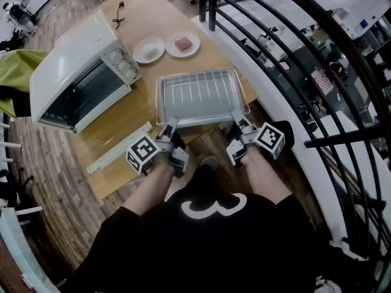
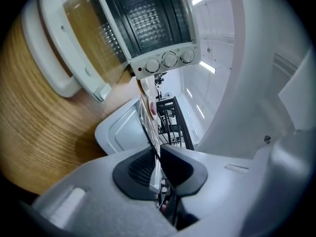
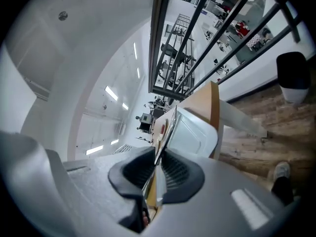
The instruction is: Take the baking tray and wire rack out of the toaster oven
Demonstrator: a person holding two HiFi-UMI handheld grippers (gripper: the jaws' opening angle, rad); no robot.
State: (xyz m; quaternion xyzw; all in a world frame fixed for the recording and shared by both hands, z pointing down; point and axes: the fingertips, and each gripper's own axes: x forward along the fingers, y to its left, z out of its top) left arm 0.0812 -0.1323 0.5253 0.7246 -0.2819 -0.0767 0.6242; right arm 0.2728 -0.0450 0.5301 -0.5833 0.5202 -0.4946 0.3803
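A white plate sits beside a pink-topped plate on the table.

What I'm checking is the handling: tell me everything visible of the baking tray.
The baking tray is a silvery metal rectangle with rounded corners and a raised rim, the wire rack lying in it. It is roughly level over the near edge of the wooden table; whether it rests there is unclear. The left gripper and right gripper each clamp its near rim.

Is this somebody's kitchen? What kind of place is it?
Probably not a home kitchen. It looks like a big office or workshop building. The toaster oven sits on a plain wooden table beside a black railing, and past the railing there are desks on a floor below.
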